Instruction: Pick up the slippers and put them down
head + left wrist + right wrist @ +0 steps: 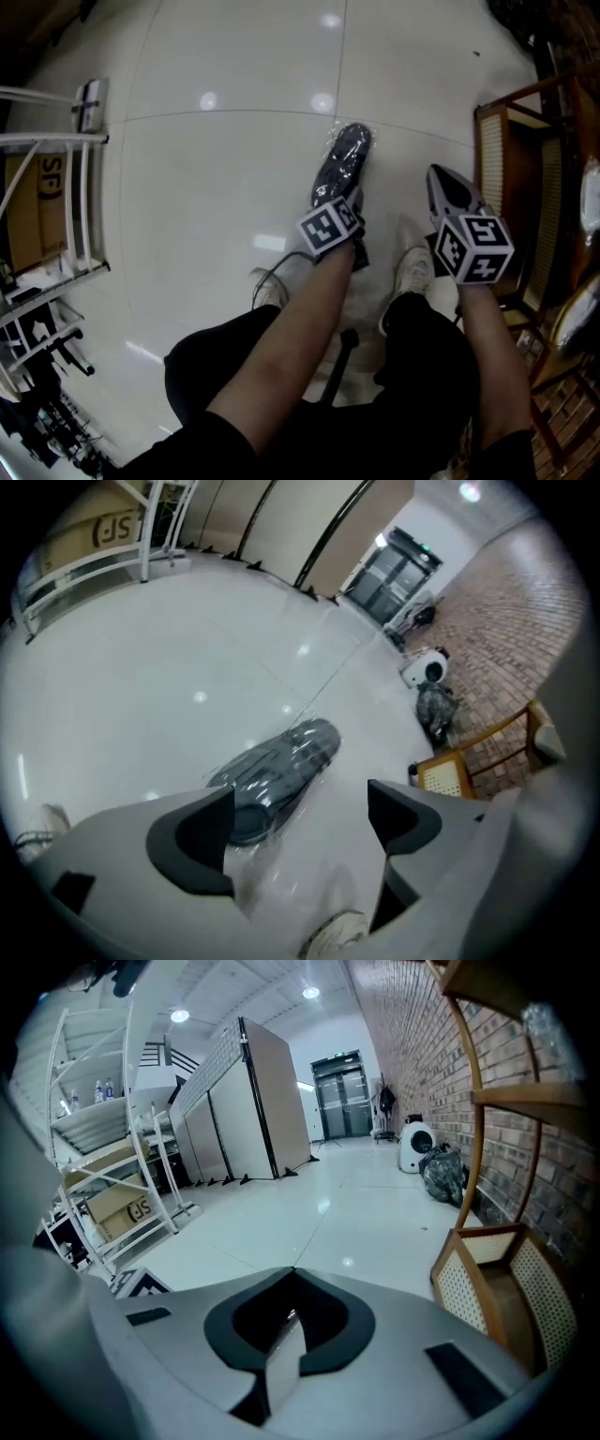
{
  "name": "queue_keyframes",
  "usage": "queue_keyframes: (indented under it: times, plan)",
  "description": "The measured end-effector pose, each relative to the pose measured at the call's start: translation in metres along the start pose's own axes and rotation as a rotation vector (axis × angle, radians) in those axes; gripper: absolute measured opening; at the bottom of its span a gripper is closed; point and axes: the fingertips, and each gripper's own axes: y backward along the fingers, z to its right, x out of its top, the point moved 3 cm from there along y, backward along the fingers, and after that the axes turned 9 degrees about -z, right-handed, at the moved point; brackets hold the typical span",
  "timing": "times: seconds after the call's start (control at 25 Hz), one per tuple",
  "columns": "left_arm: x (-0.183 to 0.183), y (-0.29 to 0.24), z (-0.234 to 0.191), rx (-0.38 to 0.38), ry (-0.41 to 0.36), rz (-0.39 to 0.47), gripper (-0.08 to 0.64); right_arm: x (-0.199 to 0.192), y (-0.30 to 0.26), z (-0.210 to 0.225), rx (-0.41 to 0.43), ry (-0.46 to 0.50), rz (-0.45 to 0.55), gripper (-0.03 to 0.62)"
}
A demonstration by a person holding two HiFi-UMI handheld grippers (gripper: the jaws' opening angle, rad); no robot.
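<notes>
The left gripper (300, 825) is wide open with nothing between its jaws. The wrapped slipper (278, 772) lies free on the floor (206, 187), its near end just behind the left jaw at about 11 o'clock from the gap. In the head view it stretches from that gripper toward 12 o'clock.

The right gripper (291, 1324) is closed on a thin pale sliver, which I judge to be the edge of the second slipper (452, 192), seen at 12 o'clock of its marker cube. A wooden chair (511, 159) stands close at 3 o'clock.

The first slipper looks put down, and the second looks in hand. The next move probably calls for lowering the right one to bare floor beside the first, clear of the chair, then letting go.
</notes>
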Motion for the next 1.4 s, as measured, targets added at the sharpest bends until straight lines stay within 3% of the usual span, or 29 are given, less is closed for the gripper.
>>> queue_keyframes:
  times: [0.2,0.4,0.52,0.6,0.84,1.12,1.24,1.4]
  plan:
    - [0.062,0.064,0.073,-0.158,-0.278,0.212,0.446,0.026,0.028,-0.005,-0.045,0.063,0.062,0.011]
    - [0.109,0.145,0.132,-0.167,-0.635,0.400,0.430,0.073,0.073,-0.011,-0.077,0.081,0.190,0.009]
    - [0.126,0.202,0.155,-0.170,-0.800,0.503,0.428,0.091,0.107,-0.024,-0.091,0.099,0.245,0.009]
    - [0.130,0.246,0.168,-0.201,-0.868,0.561,0.430,0.097,0.127,-0.038,-0.086,0.106,0.276,0.009]
    - [0.153,0.390,0.210,-0.308,-0.906,0.820,0.429,0.142,0.191,-0.081,-0.077,0.181,0.427,0.009]
    - [0.144,0.492,0.202,-0.330,-0.893,0.911,0.428,0.175,0.260,-0.125,-0.085,0.235,0.550,0.009]
    - [0.133,0.523,0.191,-0.323,-0.891,0.947,0.353,0.175,0.287,-0.141,-0.102,0.295,0.595,0.009]
    - [0.114,0.561,0.171,-0.308,-0.878,1.046,0.105,0.165,0.319,-0.157,-0.120,0.343,0.650,0.009]
